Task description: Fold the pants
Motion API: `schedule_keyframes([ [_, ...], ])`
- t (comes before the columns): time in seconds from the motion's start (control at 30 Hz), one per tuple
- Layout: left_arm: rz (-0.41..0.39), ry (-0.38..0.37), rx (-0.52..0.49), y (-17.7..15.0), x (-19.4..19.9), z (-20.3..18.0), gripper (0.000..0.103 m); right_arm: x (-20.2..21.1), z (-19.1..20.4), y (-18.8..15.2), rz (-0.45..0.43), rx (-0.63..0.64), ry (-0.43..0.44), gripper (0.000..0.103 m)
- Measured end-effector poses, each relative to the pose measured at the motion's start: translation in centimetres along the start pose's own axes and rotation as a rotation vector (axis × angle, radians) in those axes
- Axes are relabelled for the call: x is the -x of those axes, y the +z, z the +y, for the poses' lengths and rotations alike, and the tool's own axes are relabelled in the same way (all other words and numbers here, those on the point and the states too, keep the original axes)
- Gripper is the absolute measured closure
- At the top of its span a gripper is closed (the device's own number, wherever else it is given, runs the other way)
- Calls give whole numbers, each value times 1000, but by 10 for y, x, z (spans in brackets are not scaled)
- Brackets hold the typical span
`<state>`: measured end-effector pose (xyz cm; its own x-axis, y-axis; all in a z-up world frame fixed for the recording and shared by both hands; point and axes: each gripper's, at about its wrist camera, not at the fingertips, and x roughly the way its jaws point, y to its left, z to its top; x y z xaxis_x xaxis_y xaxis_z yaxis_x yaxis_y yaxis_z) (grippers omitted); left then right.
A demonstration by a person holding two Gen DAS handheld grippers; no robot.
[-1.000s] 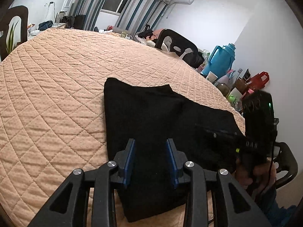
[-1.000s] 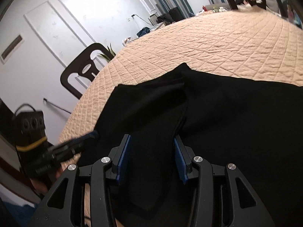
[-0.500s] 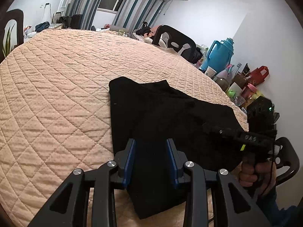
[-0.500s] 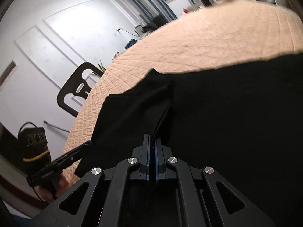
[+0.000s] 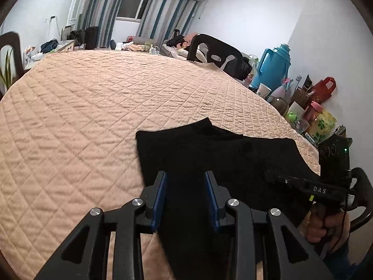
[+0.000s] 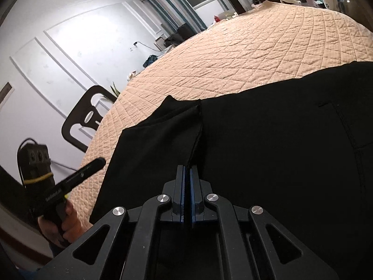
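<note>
Black pants (image 5: 209,154) lie partly folded on the peach quilted bed (image 5: 93,107). My left gripper (image 5: 186,186) is open, with its blue-padded fingers astride the pants' near edge, and holds nothing. My right gripper (image 6: 187,186) is shut on an edge of the pants (image 6: 268,144) at a fold seam. The right gripper also shows in the left wrist view (image 5: 303,186), at the pants' right side. The left gripper shows in the right wrist view (image 6: 70,179), beside the pants' left edge.
A black chair (image 5: 214,53) stands behind the bed. A blue thermos jug (image 5: 272,67), cups, bottles and bags crowd the right side by the wall. Another black chair (image 6: 86,119) and a plant stand left of the bed.
My right gripper has shut on the pants' edge and stays shut. The left gripper has drawn back toward the near edge and stays open.
</note>
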<state>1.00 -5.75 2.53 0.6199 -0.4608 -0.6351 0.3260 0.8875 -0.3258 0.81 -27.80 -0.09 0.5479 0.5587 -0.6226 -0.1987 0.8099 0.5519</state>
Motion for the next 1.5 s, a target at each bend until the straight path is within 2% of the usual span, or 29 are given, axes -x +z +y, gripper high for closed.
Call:
schedule_keyframes([
  [0.23, 74, 57, -14, 12, -35, 6, 68, 4, -5, -3, 6, -9, -11, 100],
  [0.33, 67, 70, -33, 13, -34, 2, 68, 6, 0, -6, 7, 7, -24, 100],
  [0.43, 69, 71, -39, 12, -35, 2, 66, 9, -1, -8, 16, 19, 18, 99],
  [0.6, 70, 64, -34, 16, -37, 3, 66, 7, -6, -5, 16, 0, 29, 98],
  [0.73, 72, 68, -41, 18, -39, 0, 65, 0, 0, -1, 17, 25, 12, 100],
  [1.0, 61, 70, -40, 17, -35, -1, 65, 13, -5, -7, 11, 23, -2, 100],
  [1.1, 52, 78, -55, 19, -33, -4, 65, 23, 7, 2, -57, 67, -57, 98],
  [1.2, 48, 100, -67, 23, -36, -6, 65, 23, 19, 14, -87, 108, -56, 93],
  [1.33, 58, 111, -56, 31, -46, -2, 65, -7, 29, 35, -28, 154, -95, 93],
  [1.47, 78, 141, -89, 33, -56, -8, 64, -41, 19, 50, 70, 114, -152, 93],
  [1.5, 81, 151, -99, 33, -56, -10, 64, -43, 15, 52, 80, 88, -138, 93],
])
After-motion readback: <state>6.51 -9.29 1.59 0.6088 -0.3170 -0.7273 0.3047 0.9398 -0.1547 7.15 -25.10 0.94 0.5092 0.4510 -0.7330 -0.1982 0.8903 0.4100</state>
